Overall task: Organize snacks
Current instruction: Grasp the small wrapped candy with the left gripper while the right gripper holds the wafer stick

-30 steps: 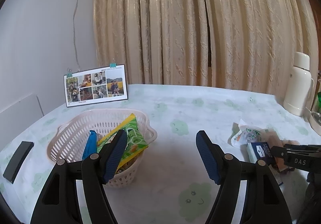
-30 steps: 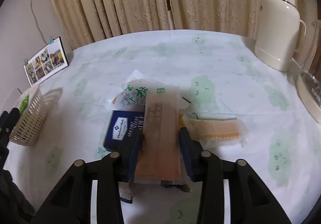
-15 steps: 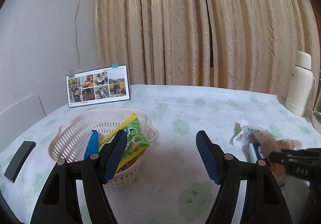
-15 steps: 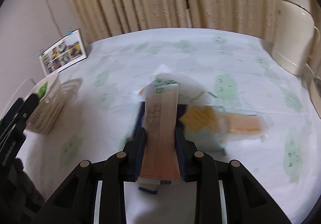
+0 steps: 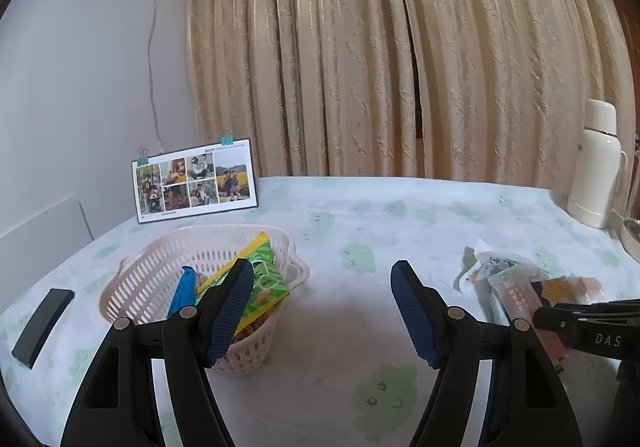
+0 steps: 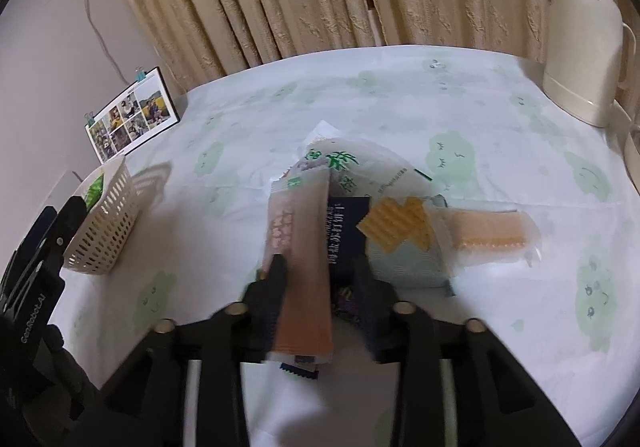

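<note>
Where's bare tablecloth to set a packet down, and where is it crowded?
Free: the strip between the basket and the snack pile, in front of the open left hand-held gripper; also the far cloth between the photo card and the thermos. Crowded: the overlapping pile, where the right hand-held gripper grips a pink packet.

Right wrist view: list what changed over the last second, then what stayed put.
The right gripper closed on the long brown snack packet and lifted it off the snack pile, swinging slightly left. The navy packet and orange wafers stayed on the table. The left gripper stayed open and empty by the basket, whose contents are unchanged.
</note>
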Demonstrator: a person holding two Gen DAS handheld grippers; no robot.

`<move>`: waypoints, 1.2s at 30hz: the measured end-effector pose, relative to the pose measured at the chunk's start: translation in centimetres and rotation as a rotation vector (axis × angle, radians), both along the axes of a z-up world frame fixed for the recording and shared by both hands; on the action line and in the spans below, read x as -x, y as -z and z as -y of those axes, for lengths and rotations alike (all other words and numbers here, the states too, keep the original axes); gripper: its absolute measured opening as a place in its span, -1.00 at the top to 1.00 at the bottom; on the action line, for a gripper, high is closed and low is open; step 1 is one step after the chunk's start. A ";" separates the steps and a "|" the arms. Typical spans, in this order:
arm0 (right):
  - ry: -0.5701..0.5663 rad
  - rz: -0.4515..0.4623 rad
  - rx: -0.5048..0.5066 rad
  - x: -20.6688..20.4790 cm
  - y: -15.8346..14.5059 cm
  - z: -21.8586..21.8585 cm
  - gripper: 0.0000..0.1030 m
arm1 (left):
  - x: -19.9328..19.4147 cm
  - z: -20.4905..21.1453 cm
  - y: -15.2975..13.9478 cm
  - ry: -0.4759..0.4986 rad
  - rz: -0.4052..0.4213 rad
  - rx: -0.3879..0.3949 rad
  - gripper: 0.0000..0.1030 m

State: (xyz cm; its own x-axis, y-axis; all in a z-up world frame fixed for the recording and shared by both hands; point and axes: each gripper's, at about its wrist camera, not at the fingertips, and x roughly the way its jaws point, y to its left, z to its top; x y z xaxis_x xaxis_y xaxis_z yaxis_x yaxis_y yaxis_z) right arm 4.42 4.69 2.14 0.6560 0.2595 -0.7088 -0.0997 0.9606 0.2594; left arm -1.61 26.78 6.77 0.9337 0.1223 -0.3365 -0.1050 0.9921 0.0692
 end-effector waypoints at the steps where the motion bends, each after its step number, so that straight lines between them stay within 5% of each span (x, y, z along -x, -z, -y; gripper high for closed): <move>1: -0.005 -0.002 -0.006 0.0 0.0 0.0 0.18 | 0.0 0.0 0.0 0.000 0.000 0.000 -0.39; 9: -0.036 0.029 0.095 0.2 0.2 -1.8 -0.04 | 0.1 0.3 0.1 0.003 -0.001 -0.011 -0.39; 11: -0.033 0.031 0.127 0.3 0.2 -2.0 0.08 | 0.0 0.4 0.1 0.004 -0.002 -0.008 -0.39; 13: -0.027 0.028 0.152 0.3 0.2 -2.0 0.41 | 0.0 0.4 0.2 0.007 -0.008 -0.004 -0.39; 21: -0.025 0.045 0.111 1.0 -0.8 -1.2 0.70 | -0.3 0.4 0.3 0.019 -0.032 0.019 -0.39; 36: 0.050 0.075 -0.021 2.1 -2.6 3.7 0.67 | -2.5 4.1 1.3 0.226 -0.198 0.042 -0.39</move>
State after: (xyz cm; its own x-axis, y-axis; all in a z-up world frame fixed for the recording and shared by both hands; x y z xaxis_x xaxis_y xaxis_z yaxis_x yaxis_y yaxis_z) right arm 2.28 0.95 4.72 0.7195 0.2393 -0.6519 -0.0716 0.9593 0.2731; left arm 0.93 22.68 5.42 0.8517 -0.0988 -0.5147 0.1301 0.9912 0.0250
